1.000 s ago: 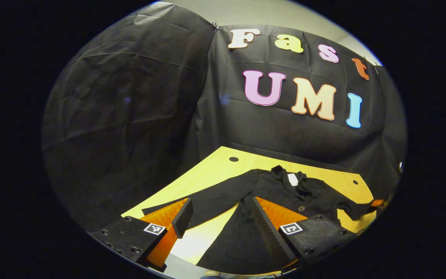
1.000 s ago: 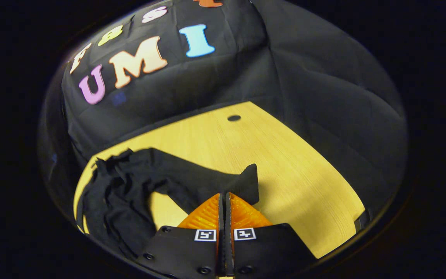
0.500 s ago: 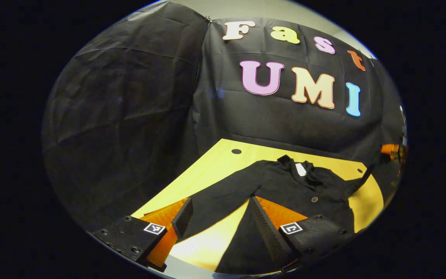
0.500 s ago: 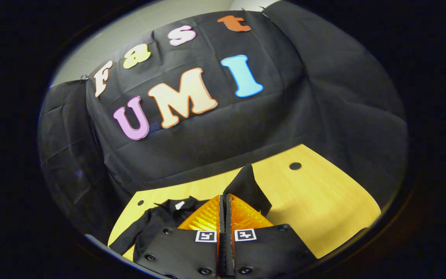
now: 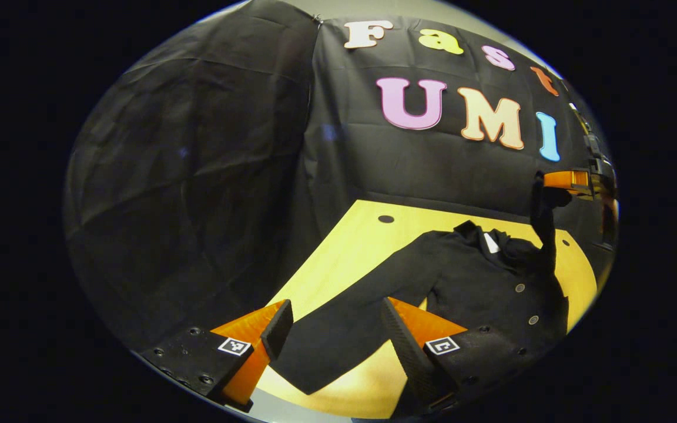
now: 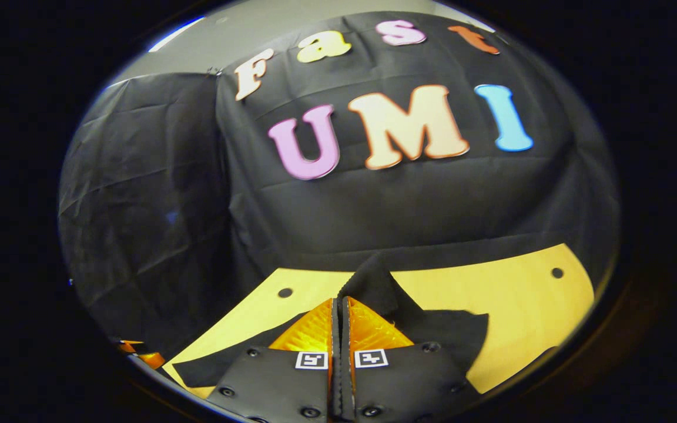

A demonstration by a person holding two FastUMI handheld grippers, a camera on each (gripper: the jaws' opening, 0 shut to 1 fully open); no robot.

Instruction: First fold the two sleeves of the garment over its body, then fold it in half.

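Your booth is draped in black cloth point(image 5: 197, 176) on the back and side walls, with a strip of pale wall point(image 6: 209, 41) showing above it at about 11 o'clock in the right gripper view. The table point(image 5: 350, 247) is light yellow wood with small dark round holes: one point(image 5: 385, 219) near its far edge at about 12 o'clock in the left gripper view, two more point(image 6: 284, 292) near the far edge in the right gripper view.

Your left gripper point(image 5: 332, 329) hangs with its fingers spread wide, holding nothing, one finger on each side of the garment's near sleeve point(image 5: 344, 335), which lies flat on the wood, running away toward 1 o'clock. The black garment point(image 5: 479, 282) itself lies spread on the table at about 3 o'clock in that view, collar toward the far edge, buttons showing down its front.

Your right gripper point(image 6: 339, 317) has its orange fingers pressed together on the other sleeve point(image 6: 374, 282), whose cuff sticks up above the tips. In the left gripper view, that sleeve point(image 5: 544, 229) rises well clear of the table from the garment's shoulder to the gripper point(image 5: 565, 179) at about 2 o'clock.
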